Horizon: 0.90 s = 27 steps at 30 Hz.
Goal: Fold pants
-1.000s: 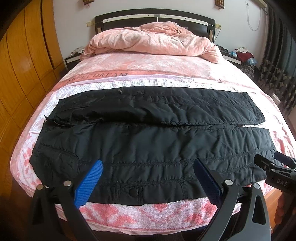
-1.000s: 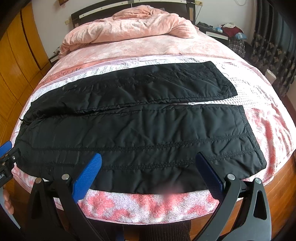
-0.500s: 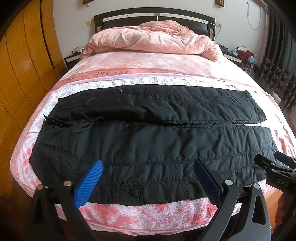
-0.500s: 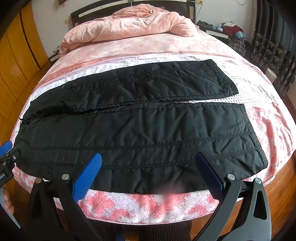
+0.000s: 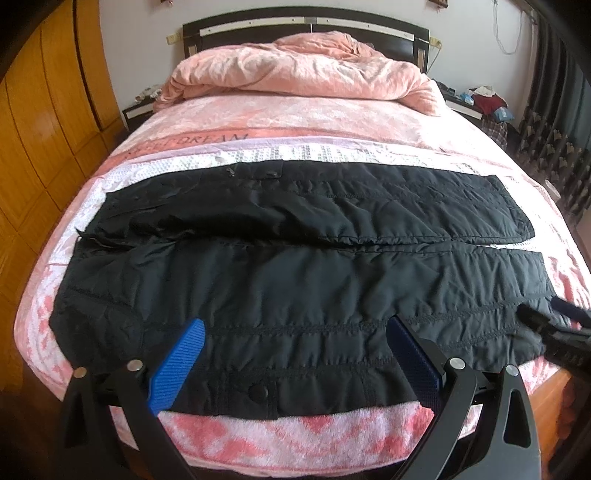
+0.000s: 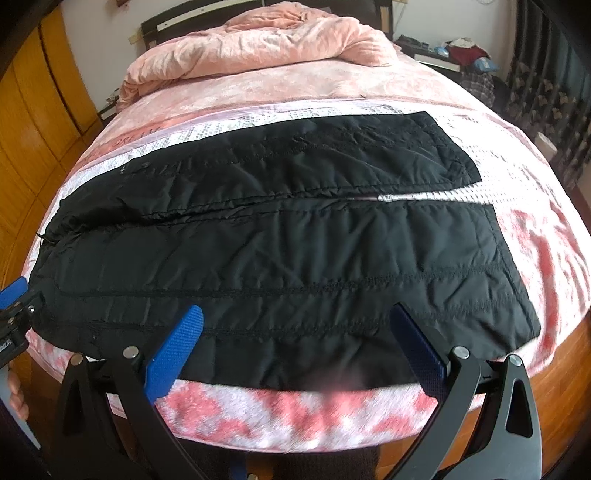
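While both tongs [image 5: 295, 352] gape, pants [image 5: 295, 266] lie flat just ahead.

Both views near foot, facing headboard [image 5: 306, 27]

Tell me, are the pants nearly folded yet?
Not yet. The black pants lie spread flat across the bed, both legs side by side. Both hand-held grippers, left and right, are open by the near edge, holding nothing. Every fold remains.
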Motion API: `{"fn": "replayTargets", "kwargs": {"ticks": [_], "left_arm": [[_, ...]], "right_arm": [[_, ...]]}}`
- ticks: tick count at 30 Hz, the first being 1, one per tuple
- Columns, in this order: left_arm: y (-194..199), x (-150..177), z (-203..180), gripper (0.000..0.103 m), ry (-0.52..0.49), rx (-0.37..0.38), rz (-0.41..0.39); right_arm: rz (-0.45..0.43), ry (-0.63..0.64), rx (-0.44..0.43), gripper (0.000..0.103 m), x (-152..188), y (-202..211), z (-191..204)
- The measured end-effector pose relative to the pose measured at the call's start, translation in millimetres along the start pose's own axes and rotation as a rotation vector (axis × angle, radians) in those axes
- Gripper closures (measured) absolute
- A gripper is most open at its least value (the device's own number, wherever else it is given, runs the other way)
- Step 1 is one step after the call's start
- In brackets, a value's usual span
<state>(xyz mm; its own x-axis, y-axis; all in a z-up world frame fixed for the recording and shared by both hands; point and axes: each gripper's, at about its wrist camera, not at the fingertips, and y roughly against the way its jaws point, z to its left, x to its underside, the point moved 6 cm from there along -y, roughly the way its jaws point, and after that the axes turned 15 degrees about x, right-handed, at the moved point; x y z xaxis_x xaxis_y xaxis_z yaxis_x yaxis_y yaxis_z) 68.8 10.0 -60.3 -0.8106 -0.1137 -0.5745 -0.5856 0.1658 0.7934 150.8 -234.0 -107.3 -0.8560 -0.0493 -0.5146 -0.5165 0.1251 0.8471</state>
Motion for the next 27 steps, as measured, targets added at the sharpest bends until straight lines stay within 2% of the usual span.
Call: {"fn": "replayTargets", "kwargs": {"ticks": [4, 7, 11, 16, 21, 25, 26, 27], "left_arm": [[-25, -32, -3, 0.004, -0.002, 0.025, 0.011], [-55, -69, -15, 0.004, 0.007, 0.072, 0.019], [-94, -110, -29, 0.004, 0.016, 0.086, 0.013], [-136, -144, -54, 0.004, 0.025, 0.118, 0.013], [-167, -156, -71, 0.004, -0.011, 0.136, 0.045], [-189, -158, -75, 0.004, -0.025, 0.128, 0.063], [-193, -159, -74, 0.004, -0.027, 0.126, 0.069], [-197, -160, -73, 0.004, -0.031, 0.123, 0.074]], "right_arm": [[-0.036, -0.006, 0.003, 0.002, -40, -16, -35], [-0.03, -0.031, 0.05, 0.002, -90, -51, -80], [0.039, -0.043, 0.1, 0.002, -157, -120, -137], [0.133, -0.008, 0.165, 0.002, -211, -203, -176], [0.196, -0.053, 0.111, 0.002, -235, -262, -190], [0.264, -0.083, 0.059, 0.003, -234, -296, -190], [0.266, -0.079, 0.043, 0.003, -232, -300, -188], [0.253, -0.081, 0.029, 0.008, -232, -302, -187]]}}
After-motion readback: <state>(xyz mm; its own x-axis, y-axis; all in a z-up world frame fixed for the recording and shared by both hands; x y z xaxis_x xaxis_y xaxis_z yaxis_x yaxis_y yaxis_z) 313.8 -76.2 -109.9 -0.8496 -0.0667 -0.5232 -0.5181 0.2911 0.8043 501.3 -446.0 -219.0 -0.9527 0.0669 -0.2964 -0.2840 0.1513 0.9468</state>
